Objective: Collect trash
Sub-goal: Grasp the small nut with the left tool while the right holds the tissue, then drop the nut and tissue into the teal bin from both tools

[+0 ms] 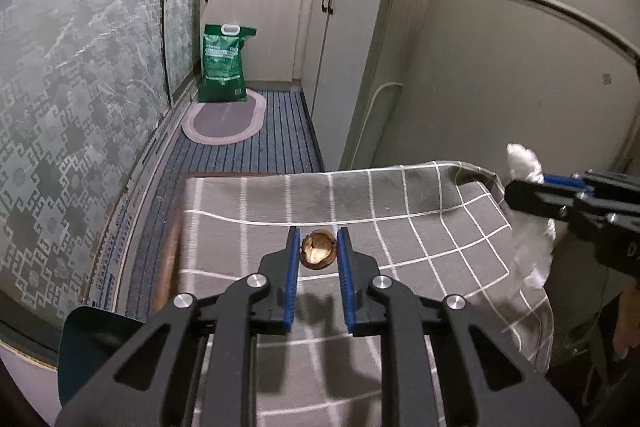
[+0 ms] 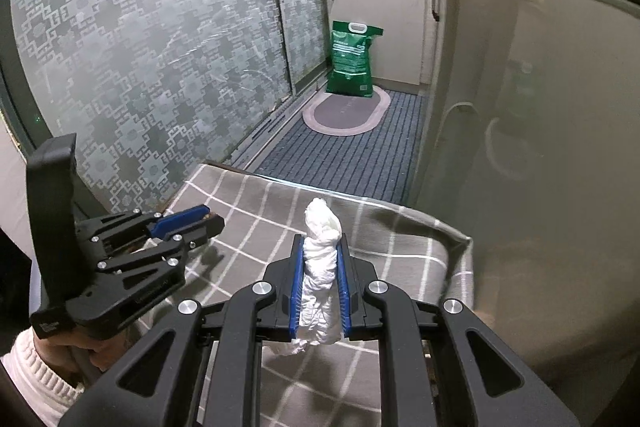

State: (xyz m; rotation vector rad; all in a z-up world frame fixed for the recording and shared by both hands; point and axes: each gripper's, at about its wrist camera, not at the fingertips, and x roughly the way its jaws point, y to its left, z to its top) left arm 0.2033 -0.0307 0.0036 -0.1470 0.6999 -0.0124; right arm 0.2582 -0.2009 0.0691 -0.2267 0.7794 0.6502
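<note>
Left tool [image 1: 318,247]: jaws closed on walnut shell [image 1: 317,249], low over tabletop. Right tool [image 2: 320,259]: jaws clamped on crumpled tissue [image 2: 320,275], held level, alongside left.

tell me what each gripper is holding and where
Right gripper: crumpled white tissue, clamped along its middle. Left gripper: walnut shell, pinched at its sides.

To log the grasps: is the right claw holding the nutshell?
No, the right claw is shut on a crumpled white tissue; the nutshell sits between the left claw's fingers.
</note>
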